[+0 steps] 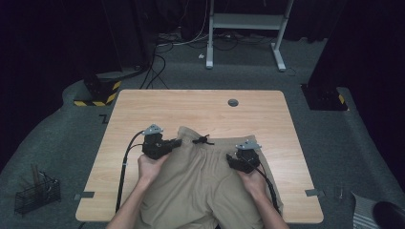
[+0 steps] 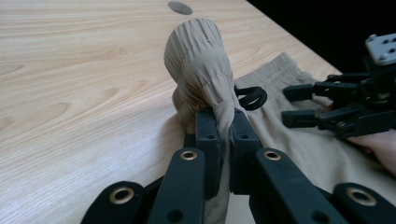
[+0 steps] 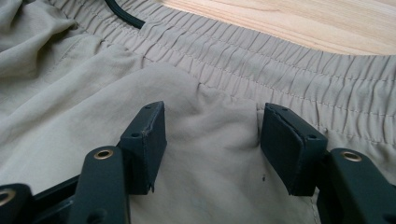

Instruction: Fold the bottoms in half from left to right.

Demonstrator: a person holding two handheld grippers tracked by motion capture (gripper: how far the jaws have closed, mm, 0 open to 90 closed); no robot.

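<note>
Wooden table [image 1: 143, 107] with grey grommet [image 1: 233, 102], wire basket [image 1: 37, 193] on carpet, white desk frame [image 1: 246, 21], floor cables [image 1: 157, 64]

One overhead camera, two riding close on the grippers

The high view looks forward and down over the table [image 1: 143, 102]; both gripper views sit close, sharing the shorts [image 2: 299, 144].

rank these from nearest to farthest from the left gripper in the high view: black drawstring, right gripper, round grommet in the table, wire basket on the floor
1. black drawstring, just to its right at the waistband of the shorts
2. right gripper, further right on the shorts
3. round grommet, up and right near the table's far edge
4. wire basket, far lower left on the floor

Measured from the left gripper.
</note>
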